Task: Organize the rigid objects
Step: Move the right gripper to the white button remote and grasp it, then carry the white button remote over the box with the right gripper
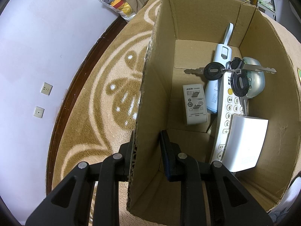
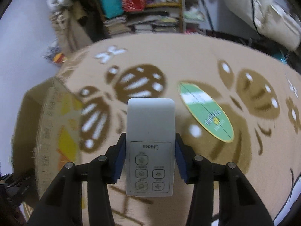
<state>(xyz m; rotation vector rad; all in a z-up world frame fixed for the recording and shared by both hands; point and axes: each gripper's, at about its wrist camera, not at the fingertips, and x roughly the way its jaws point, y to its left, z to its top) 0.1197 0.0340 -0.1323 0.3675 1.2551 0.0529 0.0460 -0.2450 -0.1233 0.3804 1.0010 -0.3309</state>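
My left gripper [image 1: 145,156] straddles the left wall of an open cardboard box [image 1: 150,98], one finger outside and one inside, gripping the wall. Inside the box lie a grey charger [image 1: 194,104], a pale blue power bank [image 1: 219,71], a bunch of black-headed keys [image 1: 231,73], a white keypad remote [image 1: 228,116], a white block [image 1: 246,143] and a round silver-green object [image 1: 256,82]. My right gripper [image 2: 150,156] is shut on a white Midea remote [image 2: 150,143], held above the carpet. The box [image 2: 37,122] shows at the left of the right wrist view.
The box stands on a tan carpet with brown butterfly patterns [image 2: 207,60]. A green oval sticker [image 2: 205,111] lies on the carpet right of the remote. A white wall with sockets [image 1: 47,88] is at left. Cluttered shelves [image 2: 150,9] stand behind.
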